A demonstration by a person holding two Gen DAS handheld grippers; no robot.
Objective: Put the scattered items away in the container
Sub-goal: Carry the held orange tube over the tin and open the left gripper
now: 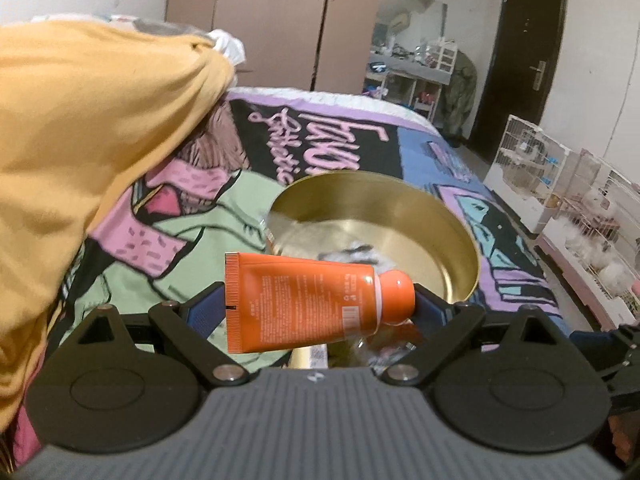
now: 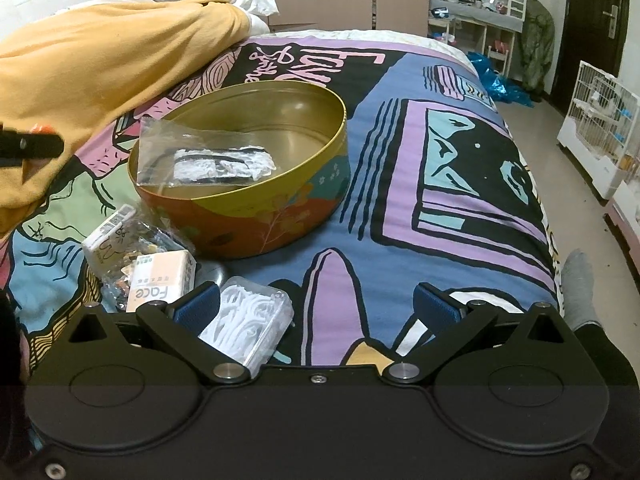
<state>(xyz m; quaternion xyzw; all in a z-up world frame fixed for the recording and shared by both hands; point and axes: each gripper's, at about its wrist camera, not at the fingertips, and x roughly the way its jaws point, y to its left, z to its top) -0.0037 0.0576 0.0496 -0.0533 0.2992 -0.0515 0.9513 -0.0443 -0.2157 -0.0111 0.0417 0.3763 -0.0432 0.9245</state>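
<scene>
Orange plastic: we are holding the tube point(image 1: 316, 304) crosswise in the left gripper point(image 1: 318, 306), jaws pressing its 2 ends, just short of the tin point(image 1: 452, 216). It is probably light and squashy, so gripping its stiffer cap seems safer. The right gripper point(image 2: 318, 308) is hanging wide, holding nothing, beside the floss box point(image 2: 248, 328). The tube is hiding part of the bag point(image 2: 200, 156) inside the tin.
</scene>
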